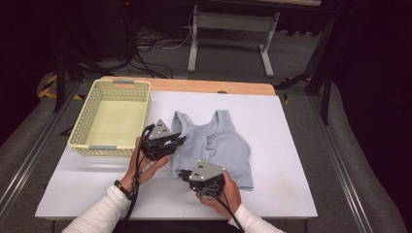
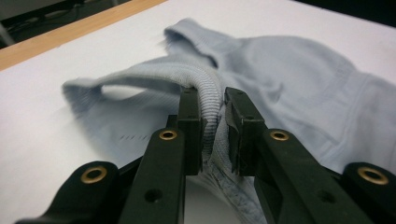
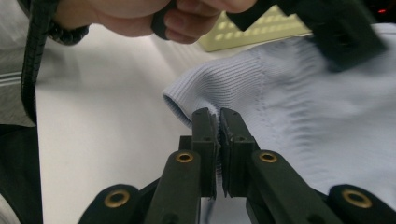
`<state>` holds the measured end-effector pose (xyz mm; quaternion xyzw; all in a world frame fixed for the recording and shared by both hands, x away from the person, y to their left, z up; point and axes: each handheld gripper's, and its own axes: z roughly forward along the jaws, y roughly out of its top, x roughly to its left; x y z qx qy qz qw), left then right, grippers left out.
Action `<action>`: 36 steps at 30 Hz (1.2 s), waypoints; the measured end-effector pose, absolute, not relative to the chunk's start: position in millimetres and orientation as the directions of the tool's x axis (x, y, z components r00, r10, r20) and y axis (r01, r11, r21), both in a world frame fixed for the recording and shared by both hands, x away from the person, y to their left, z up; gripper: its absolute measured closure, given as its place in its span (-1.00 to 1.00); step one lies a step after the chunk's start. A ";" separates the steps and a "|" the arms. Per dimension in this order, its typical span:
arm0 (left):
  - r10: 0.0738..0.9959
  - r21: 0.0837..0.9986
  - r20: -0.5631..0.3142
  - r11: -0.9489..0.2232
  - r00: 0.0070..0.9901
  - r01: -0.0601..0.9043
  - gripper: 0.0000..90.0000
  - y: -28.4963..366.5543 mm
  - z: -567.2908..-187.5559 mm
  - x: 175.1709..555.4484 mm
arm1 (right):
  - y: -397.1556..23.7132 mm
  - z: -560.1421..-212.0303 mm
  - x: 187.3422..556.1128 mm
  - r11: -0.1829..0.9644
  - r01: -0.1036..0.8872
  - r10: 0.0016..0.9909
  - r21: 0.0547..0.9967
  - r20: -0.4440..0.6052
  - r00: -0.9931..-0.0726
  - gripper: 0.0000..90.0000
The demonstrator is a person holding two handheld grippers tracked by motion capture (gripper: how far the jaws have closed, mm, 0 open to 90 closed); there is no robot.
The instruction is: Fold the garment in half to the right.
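A light blue ribbed tank top (image 1: 218,145) lies spread on the white table cover, straps toward the far side. My left gripper (image 1: 179,141) is at its left edge; in the left gripper view the jaws of that gripper (image 2: 214,122) are shut on the armhole band of the tank top (image 2: 299,88), which rises between them. My right gripper (image 1: 182,173) is at the garment's near left corner. In the right gripper view its jaws (image 3: 218,122) pinch the ribbed hem of the tank top (image 3: 303,116). The person's left hand (image 3: 154,14) and the other gripper sit just beyond.
A pale yellow plastic basket (image 1: 90,146) stands on the table to the left of the top, close to my left gripper. The white cover (image 1: 286,126) ends at a wooden table edge (image 1: 209,85) at the far side. Table legs and cables stand on the floor beyond.
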<state>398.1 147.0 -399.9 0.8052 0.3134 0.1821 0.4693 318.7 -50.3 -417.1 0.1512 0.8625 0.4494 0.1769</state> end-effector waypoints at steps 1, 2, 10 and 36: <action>0.669 0.870 -0.004 -0.364 0.743 0.332 0.72 142.5 -398.6 399.2 | -57.4 -415.4 317.3 0.538 0.107 0.433 0.836 -0.165 -0.886 0.92; 0.663 0.871 -0.003 -0.366 0.749 0.328 0.72 137.9 -397.4 400.7 | -64.3 -414.0 315.9 0.530 0.112 0.446 0.841 -0.164 -0.880 0.92; 0.617 0.883 0.031 -0.386 0.786 0.269 0.71 94.9 -383.2 406.9 | -116.8 -404.6 307.7 0.463 0.132 0.550 0.876 -0.168 -0.818 0.94; 0.572 0.908 0.018 -0.352 0.820 0.225 -0.43 36.2 -356.7 432.2 | -199.0 -418.2 316.5 0.346 0.266 0.737 0.900 -0.085 -0.671 0.98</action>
